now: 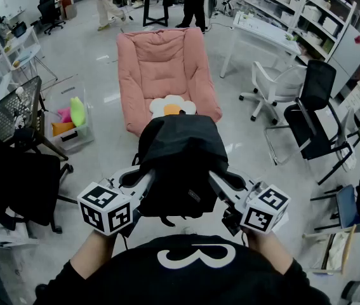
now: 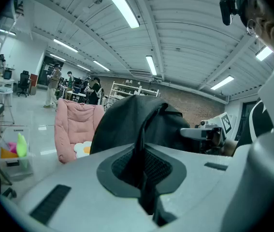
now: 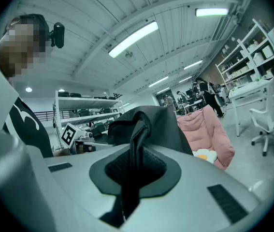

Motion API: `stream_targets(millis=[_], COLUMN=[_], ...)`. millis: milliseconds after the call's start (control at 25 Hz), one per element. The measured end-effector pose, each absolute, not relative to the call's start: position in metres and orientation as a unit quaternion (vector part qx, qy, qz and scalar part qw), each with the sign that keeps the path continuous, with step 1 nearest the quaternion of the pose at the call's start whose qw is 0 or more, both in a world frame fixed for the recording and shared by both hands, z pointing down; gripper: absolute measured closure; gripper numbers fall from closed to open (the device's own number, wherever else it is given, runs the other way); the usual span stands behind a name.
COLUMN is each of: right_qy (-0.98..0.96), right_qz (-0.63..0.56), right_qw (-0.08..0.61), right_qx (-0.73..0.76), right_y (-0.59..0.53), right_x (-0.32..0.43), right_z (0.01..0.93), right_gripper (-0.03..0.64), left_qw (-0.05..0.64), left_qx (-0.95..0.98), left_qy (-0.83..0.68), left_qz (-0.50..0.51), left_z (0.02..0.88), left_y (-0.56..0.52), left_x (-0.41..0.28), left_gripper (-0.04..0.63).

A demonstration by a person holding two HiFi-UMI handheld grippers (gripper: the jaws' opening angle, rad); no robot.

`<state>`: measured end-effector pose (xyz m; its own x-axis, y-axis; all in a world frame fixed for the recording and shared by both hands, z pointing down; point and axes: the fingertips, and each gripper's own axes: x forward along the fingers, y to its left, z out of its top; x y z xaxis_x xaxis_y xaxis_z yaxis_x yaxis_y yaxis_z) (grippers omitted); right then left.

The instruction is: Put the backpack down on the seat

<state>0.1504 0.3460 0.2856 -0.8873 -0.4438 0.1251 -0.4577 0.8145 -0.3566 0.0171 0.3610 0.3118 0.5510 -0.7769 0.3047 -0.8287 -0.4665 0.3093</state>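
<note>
The task is only partly done: the black backpack hangs in the air at the lower centre of the head view, not yet resting on the pink seat that lies above it in the frame. Bringing it over and setting it down are, by my judgement, both left. The left gripper is closed tight on a strip of the backpack's black fabric, and the right gripper pinches a like strip on the other side (each gripper view shows dark fabric nipped between its jaws). The seat holds only a flower cushion at its near edge. At the frame's left a clear bin holds a green toy, something pink and something orange.
</note>
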Motion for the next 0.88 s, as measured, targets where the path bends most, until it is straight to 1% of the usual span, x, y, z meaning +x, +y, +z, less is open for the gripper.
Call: stream_targets(millis=[480,880], right_qy=[-0.949,-0.941], right_qz=[0.189,0.218], right_qw=[0.024,0.026], right_qx=[0.251,0.257], right_y=[0.363,0.339], right_x=[0.121,0.117], right_z=[0.292,0.322], right_gripper=[0.589,0.589], left_qw=[0.199,0.225], left_qx=[0.863,0.859], left_qy=[-0.458,-0.452], left_qz=[0.069,0.084], left_z=[0.315,0.347], left_y=[0.380,0.353], left_x=[-0.014,-0.018], left_gripper=[0.580,0.580])
